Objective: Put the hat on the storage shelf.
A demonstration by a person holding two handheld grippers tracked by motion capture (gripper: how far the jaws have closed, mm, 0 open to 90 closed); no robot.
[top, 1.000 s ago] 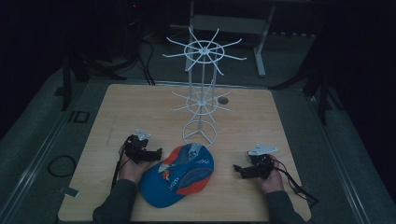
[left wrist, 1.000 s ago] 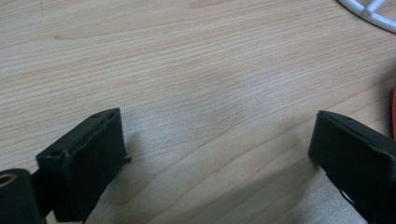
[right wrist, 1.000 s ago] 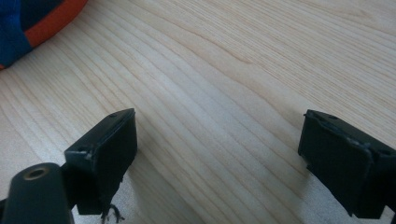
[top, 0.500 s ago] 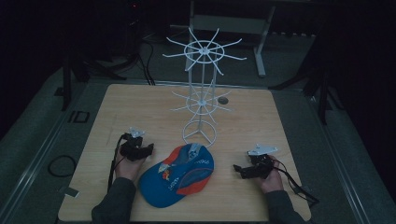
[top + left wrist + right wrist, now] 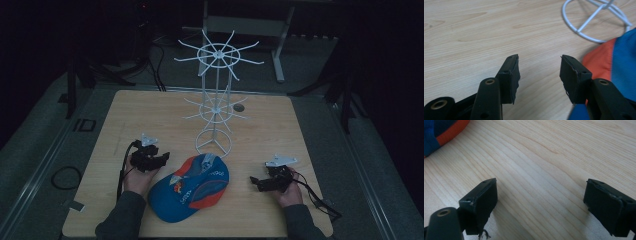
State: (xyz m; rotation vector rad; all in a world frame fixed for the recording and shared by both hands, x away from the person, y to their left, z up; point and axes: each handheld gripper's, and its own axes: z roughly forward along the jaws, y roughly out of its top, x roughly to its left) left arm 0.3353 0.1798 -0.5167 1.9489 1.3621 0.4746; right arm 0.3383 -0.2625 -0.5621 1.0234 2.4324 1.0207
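Left tongs (image 5: 161, 159) spread, nothing between the jaws, held low over the table (image 5: 150, 115) just left of the cap (image 5: 192, 187). In the left gripper view, left tongs (image 5: 539, 72) gape over bare wood; cap's orange and blue cloth sits beside the right-hand jaw, contact not clear. Right tongs (image 5: 256, 182) spread wide, empty, near the cap's right side but apart from it; right gripper view shows right tongs (image 5: 540, 205) over plain wood grain, cap edge (image 5: 441, 131) at the upper left corner.

Count: one cap, blue with orange panels, lying on the near middle of the table. One white wire rack (image 5: 216, 95), two tiers of spokes, ring base (image 5: 594, 22) just behind the cap. Two tongs, one per hand. One small dark round spot (image 5: 239, 107) on the table beside the rack.
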